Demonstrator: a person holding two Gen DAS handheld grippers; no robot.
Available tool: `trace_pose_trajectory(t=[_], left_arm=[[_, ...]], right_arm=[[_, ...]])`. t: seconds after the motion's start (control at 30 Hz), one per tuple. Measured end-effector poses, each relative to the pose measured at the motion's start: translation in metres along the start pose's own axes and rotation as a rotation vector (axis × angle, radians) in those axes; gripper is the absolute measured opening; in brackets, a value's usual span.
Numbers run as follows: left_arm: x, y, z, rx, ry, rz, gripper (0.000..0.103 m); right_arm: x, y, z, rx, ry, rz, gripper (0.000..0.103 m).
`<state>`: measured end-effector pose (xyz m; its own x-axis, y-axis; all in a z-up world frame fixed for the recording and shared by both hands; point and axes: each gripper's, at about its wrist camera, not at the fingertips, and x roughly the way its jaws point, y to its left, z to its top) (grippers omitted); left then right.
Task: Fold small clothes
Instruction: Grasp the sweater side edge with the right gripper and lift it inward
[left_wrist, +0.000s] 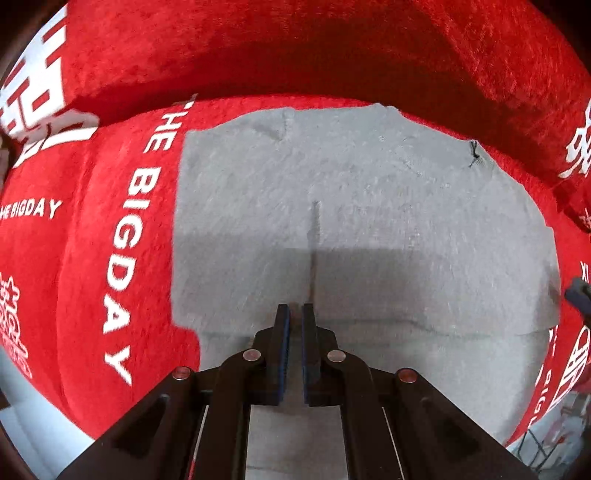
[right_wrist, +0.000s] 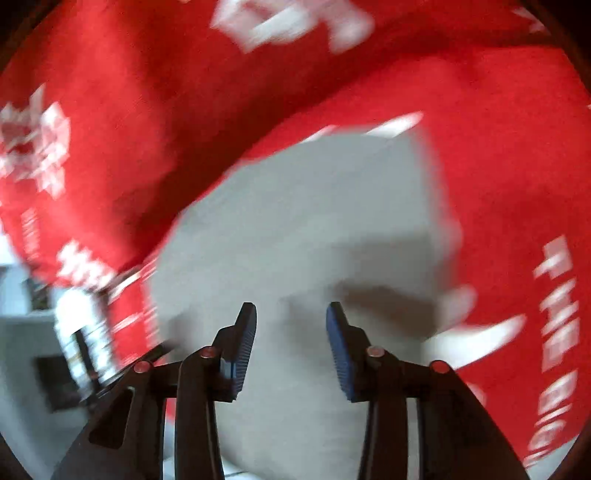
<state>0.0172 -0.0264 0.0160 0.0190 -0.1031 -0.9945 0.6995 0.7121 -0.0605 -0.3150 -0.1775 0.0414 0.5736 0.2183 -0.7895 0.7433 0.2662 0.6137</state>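
Grey garment (left_wrist: 369, 229) flat on red blanket (left_wrist: 110, 236) beyond both fingertips, left gripper (left_wrist: 296, 308) fingers pressed together, empty, right gripper (right_wrist: 291, 308) fingers spread, nothing between.

The flat grey knitted garment (left_wrist: 362, 229) lies spread on the plush red blanket printed with white lettering (left_wrist: 122, 236), and nothing stands on it, so its whole surface is open from above. In the left wrist view, bare blanket borders it from nine o'clock round to three o'clock. At twelve o'clock the blanket rises in a thick shadowed fold (left_wrist: 295, 66) that walls off that side. At three o'clock, a small dark object (left_wrist: 578, 295) sits just beside the garment's edge; it cannot be identified. In the blurred right wrist view, dark clutter (right_wrist: 70, 354) crowds eight o'clock, beyond the blanket's edge.
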Motion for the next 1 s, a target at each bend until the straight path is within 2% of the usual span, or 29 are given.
trace_pose_trajectory(t=[0.13, 0.2, 0.23, 0.27, 0.3, 0.33, 0.43, 0.63, 0.67, 0.7, 0.73, 0.83, 1.0], left_arm=[[-0.001, 0.008, -0.009, -0.012, 0.004, 0.015, 0.006], [-0.001, 0.013, -0.017, -0.011, 0.003, 0.017, 0.006], [0.001, 0.015, -0.018, -0.015, 0.006, 0.021, 0.017], [0.003, 0.016, -0.016, -0.02, 0.012, 0.024, 0.037], [0.005, 0.021, -0.017, -0.034, 0.012, 0.028, 0.09], [0.001, 0.027, -0.02, -0.056, -0.017, 0.046, 0.103], [-0.001, 0.037, -0.023, -0.059, -0.039, 0.041, 0.103], [-0.005, 0.056, -0.026, -0.096, -0.056, 0.047, 0.103], [-0.006, 0.059, -0.025, -0.105, -0.056, 0.044, 0.103], [-0.006, 0.064, -0.025, -0.117, -0.054, 0.035, 0.103], [-0.005, 0.067, -0.025, -0.131, -0.049, 0.021, 0.103], [-0.005, 0.074, -0.024, -0.142, -0.033, -0.007, 0.103], [-0.016, 0.073, -0.025, -0.108, -0.092, 0.003, 0.103]], right_arm=[[0.066, 0.043, -0.027, 0.067, 0.133, 0.22, 0.044], [0.099, 0.054, -0.034, 0.132, 0.165, 0.283, 0.044], [0.115, 0.057, -0.036, 0.169, 0.174, 0.307, 0.044], [0.127, 0.06, -0.038, 0.197, 0.181, 0.319, 0.044], [0.14, 0.062, -0.04, 0.228, 0.189, 0.327, 0.044], [0.149, 0.063, -0.042, 0.243, 0.193, 0.326, 0.044], [0.162, 0.062, -0.046, 0.289, 0.206, 0.3, 0.044], [0.169, 0.065, -0.05, 0.348, 0.163, 0.264, 0.047], [0.17, 0.066, -0.048, 0.353, 0.152, 0.261, 0.045], [0.171, 0.067, -0.047, 0.355, 0.141, 0.265, 0.036], [0.171, 0.069, -0.045, 0.346, 0.125, 0.261, 0.008], [0.168, 0.075, -0.046, 0.315, 0.118, 0.266, 0.008], [0.174, 0.075, -0.061, 0.275, 0.156, 0.209, 0.008]])
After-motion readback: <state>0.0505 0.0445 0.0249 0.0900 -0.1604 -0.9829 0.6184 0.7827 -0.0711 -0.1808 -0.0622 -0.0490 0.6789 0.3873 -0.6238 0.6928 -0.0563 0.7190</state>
